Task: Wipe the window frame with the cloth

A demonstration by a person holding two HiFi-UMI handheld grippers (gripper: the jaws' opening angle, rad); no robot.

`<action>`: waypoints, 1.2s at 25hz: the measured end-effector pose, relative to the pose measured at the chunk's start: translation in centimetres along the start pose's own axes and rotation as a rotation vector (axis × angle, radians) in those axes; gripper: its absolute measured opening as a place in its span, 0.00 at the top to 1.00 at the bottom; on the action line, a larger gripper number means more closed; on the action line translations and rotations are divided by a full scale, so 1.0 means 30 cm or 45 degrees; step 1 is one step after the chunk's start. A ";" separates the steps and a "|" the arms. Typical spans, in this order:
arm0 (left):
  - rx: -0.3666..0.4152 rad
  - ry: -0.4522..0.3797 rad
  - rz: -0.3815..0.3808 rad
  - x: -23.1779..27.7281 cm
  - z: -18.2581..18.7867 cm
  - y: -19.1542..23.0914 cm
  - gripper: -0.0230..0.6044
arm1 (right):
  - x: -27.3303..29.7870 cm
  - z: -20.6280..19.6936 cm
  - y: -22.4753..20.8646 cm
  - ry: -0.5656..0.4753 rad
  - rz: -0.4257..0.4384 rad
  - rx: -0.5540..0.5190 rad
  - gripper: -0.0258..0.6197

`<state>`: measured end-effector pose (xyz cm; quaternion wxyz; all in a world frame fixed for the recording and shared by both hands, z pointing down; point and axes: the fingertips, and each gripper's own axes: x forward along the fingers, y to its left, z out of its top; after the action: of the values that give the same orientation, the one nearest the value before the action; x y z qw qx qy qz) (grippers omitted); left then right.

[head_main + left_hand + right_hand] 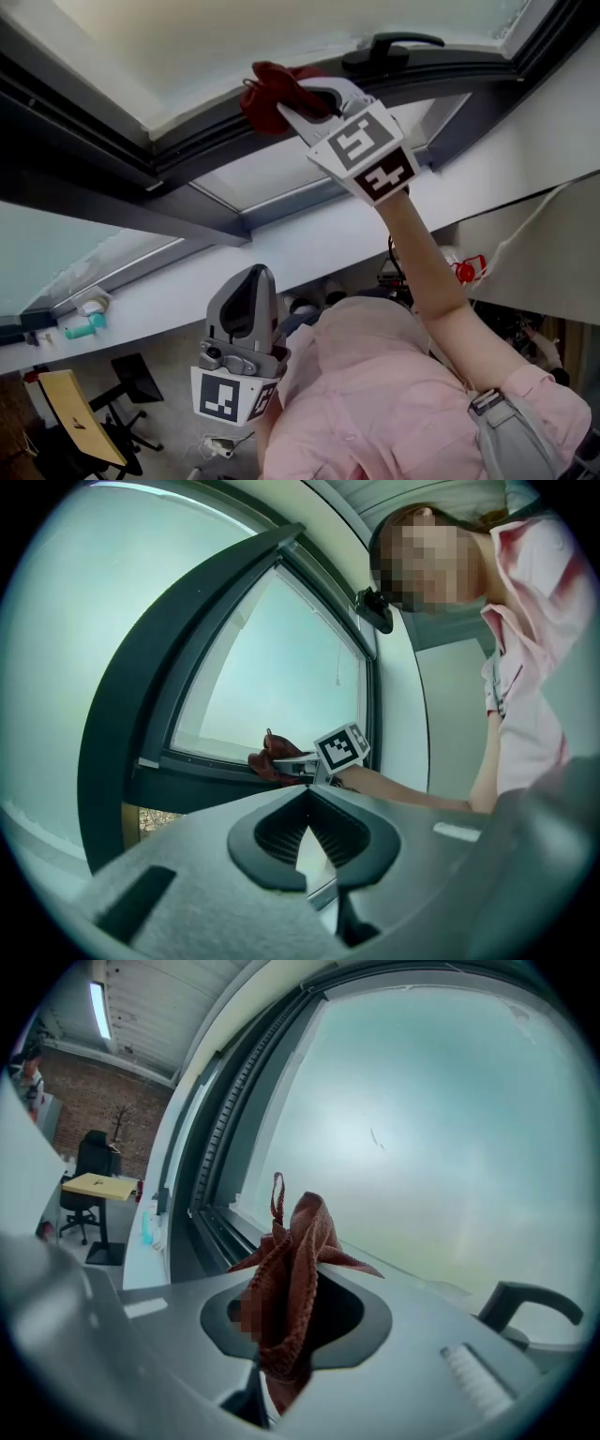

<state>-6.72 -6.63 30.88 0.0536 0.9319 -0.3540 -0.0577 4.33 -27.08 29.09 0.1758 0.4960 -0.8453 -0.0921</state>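
A dark red cloth (265,94) is bunched in my right gripper (286,101), which is shut on it and holds it against the dark window frame (202,148) just below the pane. In the right gripper view the cloth (295,1251) sticks up from between the jaws of the right gripper (286,1293), and the frame rail (211,1232) runs off to the left. My left gripper (255,275) hangs low near the person's chest with its jaws together and nothing in them. The left gripper view looks past the left gripper (307,794) to the cloth (267,759) on the frame (183,766).
A black window handle (389,47) sits on the frame just right of the cloth. The white sill (159,300) below carries a teal item (80,326) and a tape roll (94,303). A yellow table (80,412) and a black chair (131,384) stand on the floor.
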 end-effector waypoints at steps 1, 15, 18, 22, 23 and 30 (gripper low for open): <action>-0.017 0.023 -0.010 -0.011 -0.015 -0.030 0.97 | -0.015 -0.017 0.015 0.017 0.051 0.004 0.84; -0.110 0.126 0.027 -0.094 -0.148 -0.174 0.97 | -0.085 -0.132 -0.045 0.139 0.201 -0.040 0.84; -0.105 0.115 0.045 -0.102 -0.146 -0.183 0.97 | -0.090 -0.187 -0.094 0.154 0.178 -0.030 0.84; -0.093 0.097 0.054 -0.106 -0.139 -0.186 0.97 | -0.105 -0.214 -0.125 0.160 0.153 -0.039 0.84; -0.091 0.092 0.053 -0.105 -0.137 -0.187 0.97 | -0.116 -0.193 -0.115 0.164 0.155 -0.047 0.84; -0.074 0.055 0.021 -0.095 -0.106 -0.203 0.97 | -0.140 -0.135 -0.083 0.164 0.138 -0.036 0.84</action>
<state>-4.40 -0.03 33.36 0.0888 0.9280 -0.3587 -0.0475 9.78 -24.58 31.12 0.2415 0.4519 -0.8565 -0.0621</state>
